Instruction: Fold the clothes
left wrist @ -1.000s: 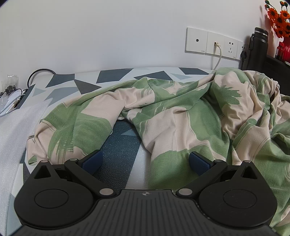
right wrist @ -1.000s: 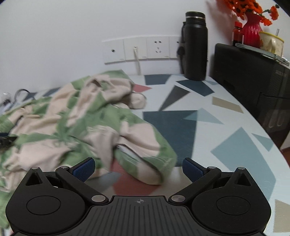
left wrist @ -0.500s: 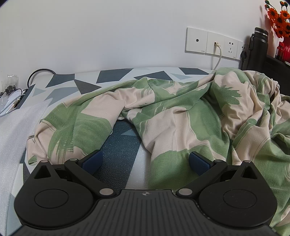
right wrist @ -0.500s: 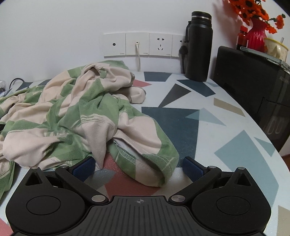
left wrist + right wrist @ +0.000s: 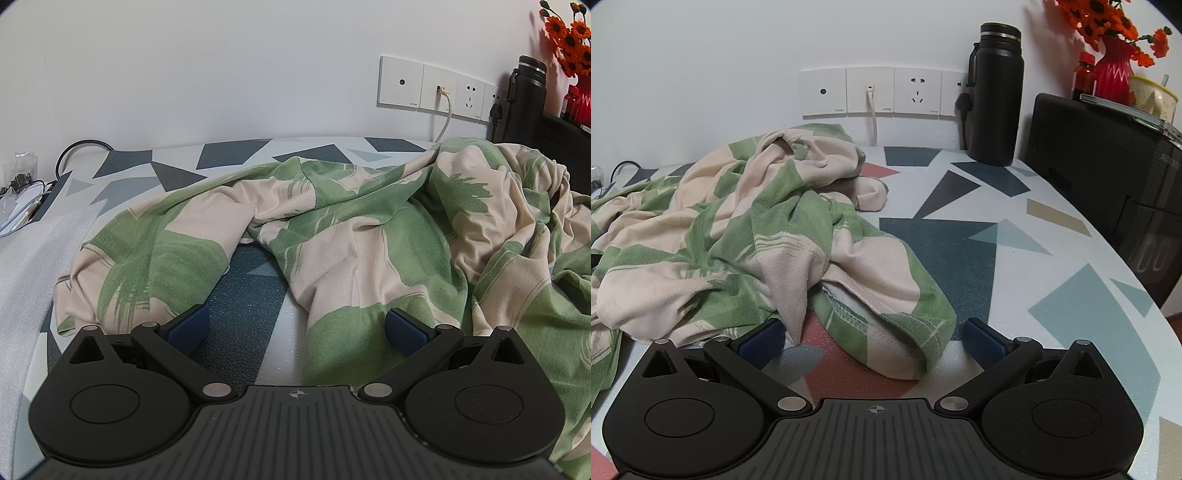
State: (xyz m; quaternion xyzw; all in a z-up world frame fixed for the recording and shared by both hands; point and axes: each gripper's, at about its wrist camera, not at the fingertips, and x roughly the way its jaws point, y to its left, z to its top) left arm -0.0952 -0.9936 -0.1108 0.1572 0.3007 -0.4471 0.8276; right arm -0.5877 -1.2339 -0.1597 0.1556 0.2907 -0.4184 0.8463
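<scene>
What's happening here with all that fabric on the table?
A person is holding a two-finger gripper in each hand and is about to fold a green and beige garment that lies crumpled on a table with a geometric pattern. The left gripper and the right gripper are both open, low at the near edge of the cloth, and neither has gripped it. No fold has been made yet. A black bottle stands by the wall, apart from the garment.
</scene>
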